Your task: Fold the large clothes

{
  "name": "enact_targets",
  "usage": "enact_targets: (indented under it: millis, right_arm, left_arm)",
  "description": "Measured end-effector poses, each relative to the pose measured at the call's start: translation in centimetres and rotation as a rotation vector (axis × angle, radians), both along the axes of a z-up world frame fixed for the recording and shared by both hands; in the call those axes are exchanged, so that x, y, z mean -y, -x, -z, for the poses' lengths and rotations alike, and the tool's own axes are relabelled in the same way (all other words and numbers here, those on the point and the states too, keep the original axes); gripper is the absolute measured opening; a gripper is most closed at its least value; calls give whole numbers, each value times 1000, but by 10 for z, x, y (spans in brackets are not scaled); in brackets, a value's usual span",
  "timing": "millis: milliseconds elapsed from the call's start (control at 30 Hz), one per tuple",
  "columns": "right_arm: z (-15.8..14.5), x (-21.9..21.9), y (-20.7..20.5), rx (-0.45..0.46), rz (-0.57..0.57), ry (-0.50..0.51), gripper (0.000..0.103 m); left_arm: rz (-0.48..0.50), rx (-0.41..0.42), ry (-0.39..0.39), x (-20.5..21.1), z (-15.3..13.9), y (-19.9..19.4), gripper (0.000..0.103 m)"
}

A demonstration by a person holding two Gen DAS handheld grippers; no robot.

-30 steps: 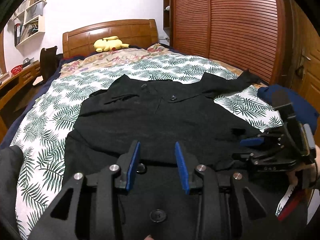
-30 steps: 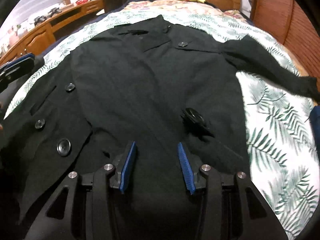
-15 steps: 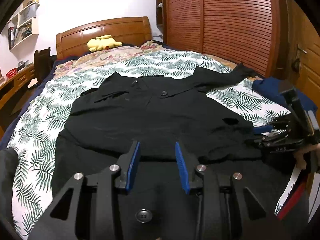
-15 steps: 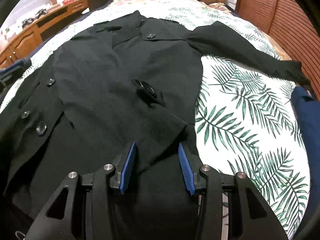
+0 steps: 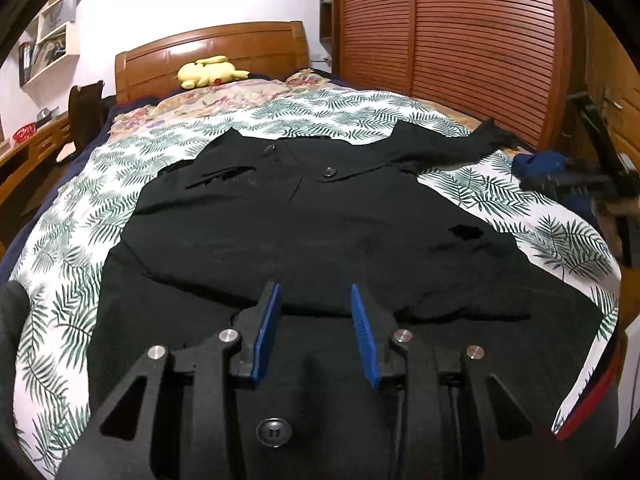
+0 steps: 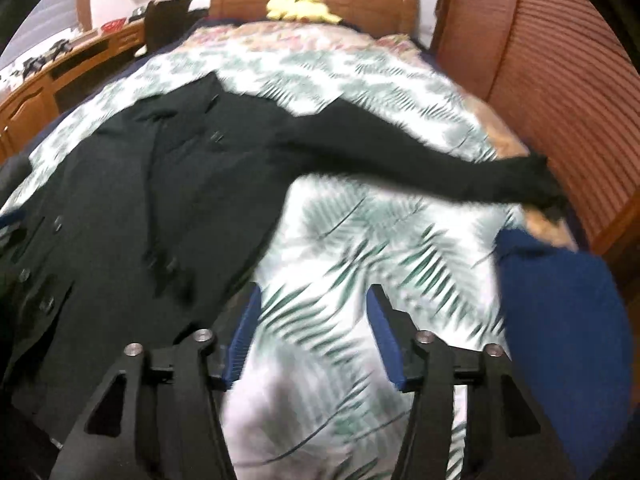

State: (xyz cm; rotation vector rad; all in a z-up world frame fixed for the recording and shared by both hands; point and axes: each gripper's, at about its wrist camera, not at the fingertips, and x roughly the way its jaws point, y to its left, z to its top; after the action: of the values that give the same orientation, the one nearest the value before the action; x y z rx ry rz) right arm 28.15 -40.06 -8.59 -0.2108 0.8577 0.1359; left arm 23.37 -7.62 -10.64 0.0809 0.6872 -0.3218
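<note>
A large black buttoned coat point(image 5: 320, 232) lies spread on the leaf-print bed, collar toward the headboard, one sleeve point(image 6: 420, 164) stretched out to the right. My left gripper point(image 5: 314, 320) is open and empty, low over the coat's hem. My right gripper point(image 6: 314, 336) is open and empty over bare bedspread, right of the coat's body and short of the sleeve. It also shows blurred at the right edge of the left wrist view point(image 5: 576, 184).
A dark blue garment point(image 6: 560, 320) lies at the bed's right edge. A wooden slatted wardrobe point(image 5: 460, 48) stands along the right. The wooden headboard point(image 5: 212, 56) carries a yellow plush toy point(image 5: 208, 74). A desk point(image 6: 60, 76) runs along the left.
My right gripper has swung right, off the coat's body onto the bedspread near the sleeve, and its jaws have widened. My left gripper has stayed over the hem.
</note>
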Motion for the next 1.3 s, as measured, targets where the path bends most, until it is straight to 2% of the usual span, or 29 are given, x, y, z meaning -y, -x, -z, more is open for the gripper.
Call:
enact_targets:
  millis: [100, 267, 467, 567, 900, 1067, 1300]
  right_arm:
    - [-6, 17, -24, 25, 28, 33, 64]
    - [-3, 55, -74, 4, 103, 76, 65]
    - [-3, 103, -124, 2, 222, 15, 65]
    - [-3, 128, -148, -6, 292, -17, 65]
    - [11, 182, -200, -55, 482, -100, 65]
    - [18, 200, -213, -70, 549, -109, 66]
    - [36, 208, -224, -121, 592, -105, 75]
  left_arm:
    - [-10, -7, 8, 1, 1, -3, 34]
    - [-32, -3, -7, 1, 3, -10, 34]
    - [-66, -13, 5, -8, 4, -22, 34]
    - [-79, 3, -36, -10, 3, -26, 34]
    - [-115, 6, -33, -30, -2, -31, 34]
    - [-115, -3, -26, -31, -2, -34, 34]
    - [-98, -18, -23, -27, 1, -37, 34]
